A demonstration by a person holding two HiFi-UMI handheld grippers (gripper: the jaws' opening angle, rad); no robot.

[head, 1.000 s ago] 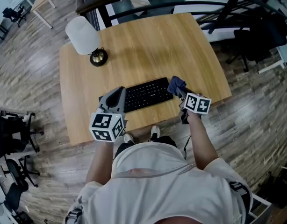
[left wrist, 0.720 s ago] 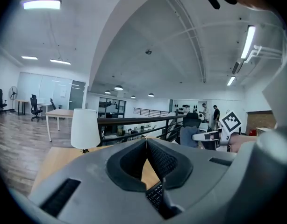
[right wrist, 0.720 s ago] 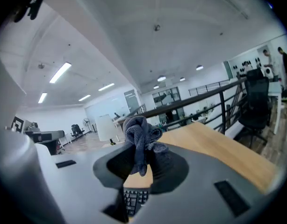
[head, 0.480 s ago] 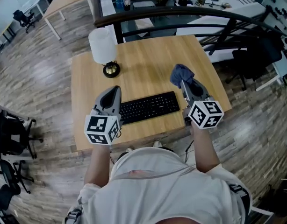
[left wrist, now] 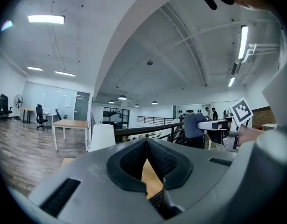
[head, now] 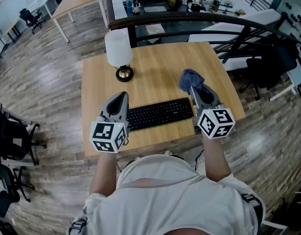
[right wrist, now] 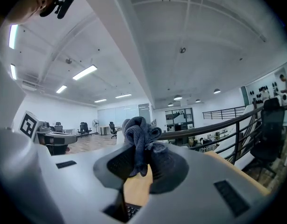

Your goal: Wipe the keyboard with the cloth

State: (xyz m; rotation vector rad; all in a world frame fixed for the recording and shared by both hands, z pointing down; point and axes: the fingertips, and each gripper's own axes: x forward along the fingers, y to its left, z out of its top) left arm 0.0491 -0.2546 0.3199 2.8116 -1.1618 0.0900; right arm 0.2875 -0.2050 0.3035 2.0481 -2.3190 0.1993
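Keyboard (head: 160,113) wiping has not started, as we read it from the head view. The keyboard lies on the table (head: 155,62) between our two grippers. Its left end is just beside the left gripper (head: 121,98) and its right end just beside the right gripper (head: 195,89). The cloth (head: 189,77) bunches at the tips of the right fingers, over bare table beyond the keyboard's right end, so it seems to touch no keys. A white lamp (head: 118,48) stands well beyond the left fingers, clear of any stroke.

In the left gripper view, the left fingers (left wrist: 129,164) meet at their tips with nothing between them. Through the narrow gap lower down we see table wood and, below it, a corner of the keyboard (left wrist: 156,200). We judge this gripper waits at the keyboard's end, perhaps to steady it.

In the right gripper view, the right fingers (right wrist: 168,171) are pinched on the cloth (right wrist: 139,141). The cloth rises in a knot above their tips and also hangs between them. The keyboard (right wrist: 130,211) shows just below the fingers and the camera looks out level across the room. We take it the cloth is carried raised, so it must tip down onto the keys before a wipe.
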